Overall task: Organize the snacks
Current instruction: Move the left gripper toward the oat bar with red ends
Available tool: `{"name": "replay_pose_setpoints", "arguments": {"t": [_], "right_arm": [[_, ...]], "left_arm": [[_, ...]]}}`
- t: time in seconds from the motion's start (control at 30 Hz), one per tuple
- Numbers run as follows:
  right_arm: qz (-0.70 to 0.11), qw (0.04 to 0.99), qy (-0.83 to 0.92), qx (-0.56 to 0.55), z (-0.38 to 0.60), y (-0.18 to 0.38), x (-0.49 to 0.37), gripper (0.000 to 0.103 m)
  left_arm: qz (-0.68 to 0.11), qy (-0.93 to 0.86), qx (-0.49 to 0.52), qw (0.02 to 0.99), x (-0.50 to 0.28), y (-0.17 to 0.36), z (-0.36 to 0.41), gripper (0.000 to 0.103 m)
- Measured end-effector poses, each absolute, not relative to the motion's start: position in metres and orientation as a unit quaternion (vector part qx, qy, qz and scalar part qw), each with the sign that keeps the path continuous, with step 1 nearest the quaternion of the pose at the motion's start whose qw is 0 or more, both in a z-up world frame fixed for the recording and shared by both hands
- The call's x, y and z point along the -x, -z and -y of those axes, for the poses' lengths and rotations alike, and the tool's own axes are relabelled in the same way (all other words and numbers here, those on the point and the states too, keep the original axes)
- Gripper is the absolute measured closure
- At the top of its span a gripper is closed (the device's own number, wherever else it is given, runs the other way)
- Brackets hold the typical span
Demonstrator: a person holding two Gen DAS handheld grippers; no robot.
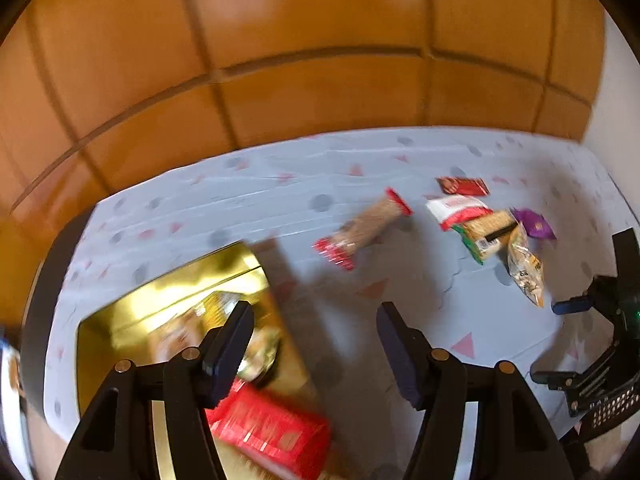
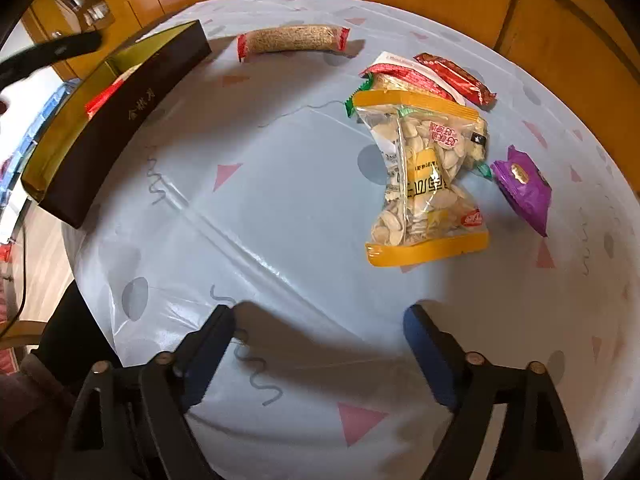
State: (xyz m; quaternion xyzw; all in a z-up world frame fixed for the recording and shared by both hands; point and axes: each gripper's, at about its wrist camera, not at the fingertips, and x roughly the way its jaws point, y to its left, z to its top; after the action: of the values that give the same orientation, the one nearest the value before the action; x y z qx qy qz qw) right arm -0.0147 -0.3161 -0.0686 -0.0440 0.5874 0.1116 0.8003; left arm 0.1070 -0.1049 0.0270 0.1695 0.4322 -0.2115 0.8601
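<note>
Nearest in the right wrist view, the right gripper (image 2: 318, 350) hangs over the table with its two blue-padded black fingers spread wide and nothing between them. Under it lies a glossy pale-blue plastic tablecloth (image 2: 280, 208), creased, printed with pink triangles, grey dots and grey squiggles.

Beyond the fingers, right of centre, rests a clear crinkled bag of pale seeds with orange-yellow sealed ends (image 2: 426, 184), pinched at its middle. Just to its right lies a small purple foil packet (image 2: 524, 192), apart from the bag. Behind the seed bag, touching it, sits a heap of flat wrappers: a white and red pouch (image 2: 404, 74) and a dark red foil bar wrapper (image 2: 456, 76). Farther off, alone, lies a long tan cylindrical cracker roll with red crimped ends (image 2: 294, 40).

At the left stands a long rectangular box, dark brown outside and gold inside (image 2: 132, 108), with a red packet showing over its wall.

In the blurred left wrist view, the left gripper (image 1: 316, 344) also has its dark fingers wide apart, holding nothing, above the box's shiny gold interior (image 1: 192, 292). A red shiny rectangular packet (image 1: 272, 432) lies in the box just below the left finger. Orange wooden panelling (image 1: 304, 40) rises behind the table.
</note>
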Motion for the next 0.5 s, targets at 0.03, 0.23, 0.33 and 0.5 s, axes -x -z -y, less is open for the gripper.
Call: {"name": "replay_pose_setpoints", "arguments": {"t": [0.03, 0.23, 0.33, 0.5], "right_arm": [[-0.586, 0.801, -0.114, 0.044, 0.317, 0.069, 0.015, 0.012], [-0.584, 0.803, -0.116, 0.039, 0.318, 0.070, 0.009, 0.011], [-0.586, 0.802, -0.113, 0.036, 0.319, 0.068, 0.006, 0.011], [-0.591, 0.798, -0.119, 0.020, 0.312, 0.065, -0.005, 0.011]], "left_arm": [[-0.441, 0.215, -0.179, 0.853, -0.117, -0.022, 0.116, 0.038], [-0.471, 0.217, -0.233, 0.823, -0.156, 0.007, 0.161, 0.038], [-0.479, 0.220, -0.255, 0.811, -0.165, 0.016, 0.178, 0.038], [-0.495, 0.222, -0.280, 0.792, -0.190, 0.035, 0.203, 0.038]]}}
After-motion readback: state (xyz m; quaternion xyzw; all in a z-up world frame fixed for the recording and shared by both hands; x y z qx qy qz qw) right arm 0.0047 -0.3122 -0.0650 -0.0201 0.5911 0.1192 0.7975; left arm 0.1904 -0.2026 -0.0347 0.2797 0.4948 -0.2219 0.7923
